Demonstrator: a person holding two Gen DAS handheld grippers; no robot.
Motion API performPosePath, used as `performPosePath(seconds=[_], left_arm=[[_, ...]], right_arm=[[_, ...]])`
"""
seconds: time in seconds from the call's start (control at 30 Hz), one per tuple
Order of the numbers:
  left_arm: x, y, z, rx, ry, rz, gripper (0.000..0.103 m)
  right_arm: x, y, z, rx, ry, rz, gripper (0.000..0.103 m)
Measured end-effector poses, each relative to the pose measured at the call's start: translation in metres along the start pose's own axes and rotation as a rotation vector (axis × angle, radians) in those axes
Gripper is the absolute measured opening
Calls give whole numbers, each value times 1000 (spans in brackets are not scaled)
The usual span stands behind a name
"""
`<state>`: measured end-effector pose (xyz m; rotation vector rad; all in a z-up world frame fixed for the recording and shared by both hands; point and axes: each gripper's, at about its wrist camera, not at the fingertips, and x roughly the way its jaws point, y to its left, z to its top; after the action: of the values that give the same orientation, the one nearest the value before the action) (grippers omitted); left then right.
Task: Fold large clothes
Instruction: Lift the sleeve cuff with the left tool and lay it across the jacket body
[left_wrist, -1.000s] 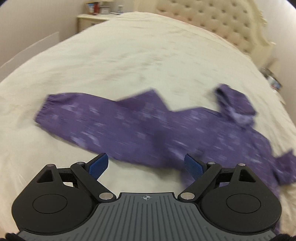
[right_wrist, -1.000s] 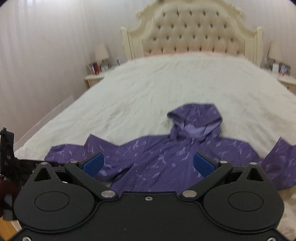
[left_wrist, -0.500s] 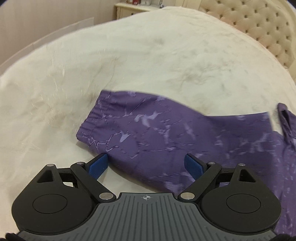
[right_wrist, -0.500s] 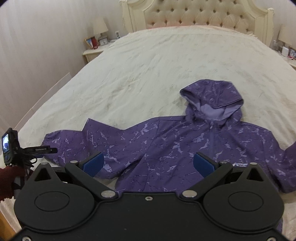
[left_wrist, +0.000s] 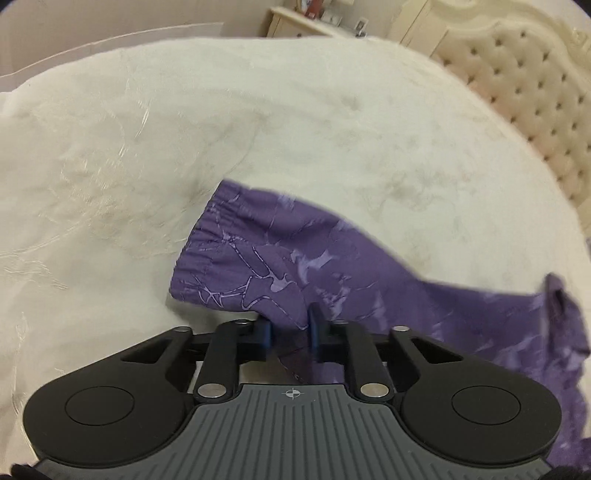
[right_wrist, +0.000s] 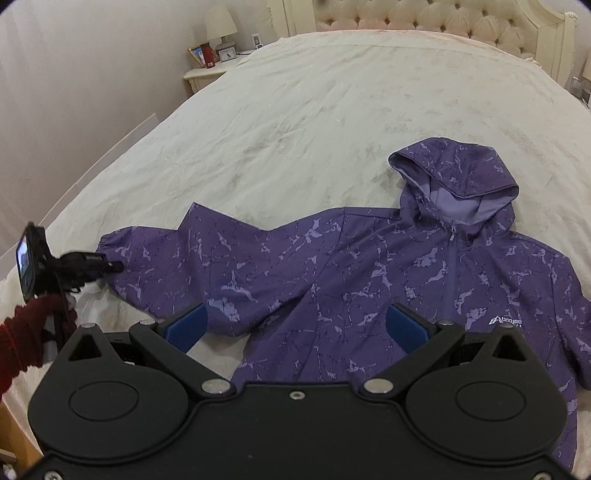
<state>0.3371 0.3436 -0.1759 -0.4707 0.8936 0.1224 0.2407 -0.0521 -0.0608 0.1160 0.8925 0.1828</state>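
Left gripper (left_wrist: 289, 334): black linkage arms with silver pivot screws, round black discs, blue pads, grey ribbed plate marked with a crosshair. Right gripper (right_wrist: 295, 326): same black build, smooth plate. Dark red knitted sleeve (right_wrist: 22, 332).

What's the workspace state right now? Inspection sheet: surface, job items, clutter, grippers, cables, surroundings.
Surface: cream bedspread, wrinkled, covers the bed.
Job's things: purple hooded jacket lies flat, front up, zipper closed, hood toward the headboard; sleeve stretched out sideways, elastic cuff at its end.
Clutter: nothing seen on the bed.
Grippers: left gripper shut on the sleeve's near edge, just behind the cuff; right gripper open, above the jacket's body, holding nothing.
Cables: nothing seen.
Surroundings: tufted headboard; nightstand with a lamp, a picture frame and a small clock.
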Motion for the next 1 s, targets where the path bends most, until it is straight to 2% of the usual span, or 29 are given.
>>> performPosePath(seconds=[0.1, 0.2, 0.4, 0.6, 0.67, 0.8, 1.0], left_arm=[[-27, -20, 3, 42, -66, -10, 12], [-64, -50, 7, 91, -141, -65, 11], [-145, -146, 4, 262, -290, -212, 11], [-163, -253, -20, 373, -344, -375, 11], [-149, -280, -34, 405, -334, -416, 11], [-118, -327, -64, 445, -258, -490, 11], [-52, -382, -104, 548, -110, -527, 11]], right_arm=[[-3, -7, -6, 1, 2, 6, 102], [-4, -19, -13, 27, 9, 20, 102], [-2, -57, -32, 90, 42, 55, 102], [-15, -100, -52, 142, 53, 46, 102], [-20, -115, -57, 162, 52, 40, 102], [-31, -142, -64, 187, 44, 12, 102], [-41, -174, -72, 234, 36, -32, 102]])
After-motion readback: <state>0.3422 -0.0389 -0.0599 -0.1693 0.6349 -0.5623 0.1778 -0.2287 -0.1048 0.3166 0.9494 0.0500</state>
